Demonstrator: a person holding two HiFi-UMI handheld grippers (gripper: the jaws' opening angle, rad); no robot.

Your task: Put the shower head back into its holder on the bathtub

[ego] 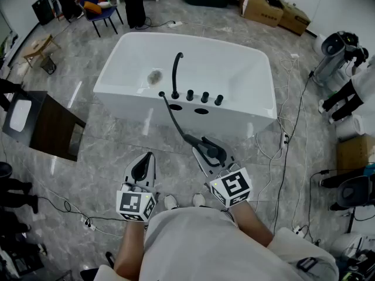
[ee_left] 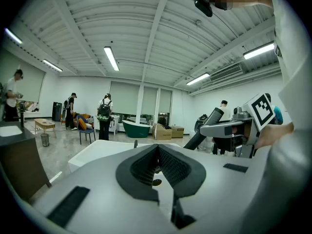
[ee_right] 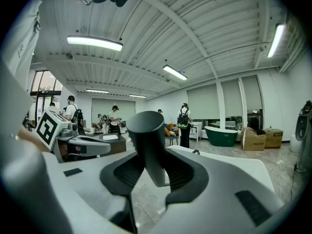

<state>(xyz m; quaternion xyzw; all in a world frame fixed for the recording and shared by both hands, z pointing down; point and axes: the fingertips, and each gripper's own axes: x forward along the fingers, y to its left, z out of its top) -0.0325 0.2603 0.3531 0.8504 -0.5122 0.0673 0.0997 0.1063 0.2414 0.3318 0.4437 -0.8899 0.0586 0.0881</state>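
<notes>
Your right gripper (ego: 206,151), nearest you, has its fingers (ee_right: 127,172) clamped on the dark handle of the shower head (ee_right: 148,143). The shower head stands up between them, above the floor (ego: 105,151) and just short of the bathtub (ego: 258,75). Its hose (ego: 173,120) curves back to the tub's near deck, beside the faucet (ego: 176,69) and knobs (ego: 204,97). Your left gripper (ee_left: 157,160), alongside the right, has its fingers pressed together and holds nothing.
</notes>
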